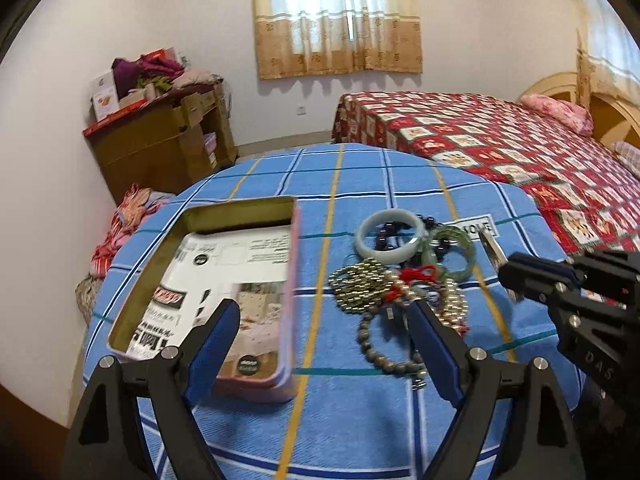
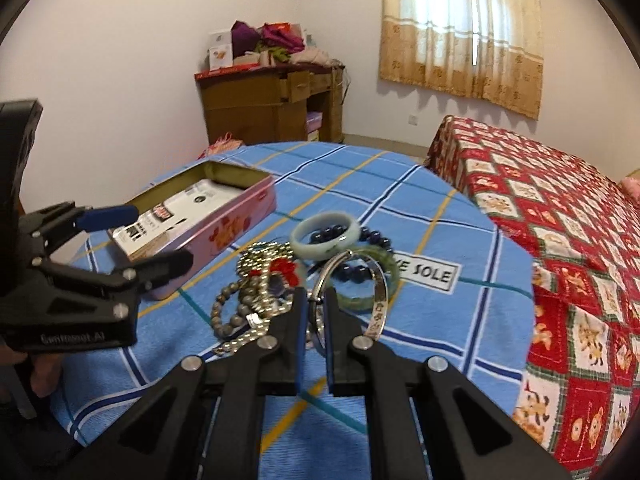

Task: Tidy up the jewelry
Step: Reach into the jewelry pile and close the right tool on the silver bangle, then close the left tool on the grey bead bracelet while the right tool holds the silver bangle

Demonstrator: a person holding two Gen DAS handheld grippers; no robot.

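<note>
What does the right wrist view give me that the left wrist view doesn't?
Only the right wrist view shows the right gripper shut on the silver metal bangle, lifted over the pile, and the pink tin's flowered side wall.

Only the left wrist view shows the whole printed card lining the tin, and the open left gripper above the blue checked cloth.

Both show the pale jade bangle, green bangle, grey bead bracelet and the open pink tin.

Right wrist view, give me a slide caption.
Right gripper pinching an engraved silver cuff bangle above tangled jewelry, open pink tin box nearby.
</note>
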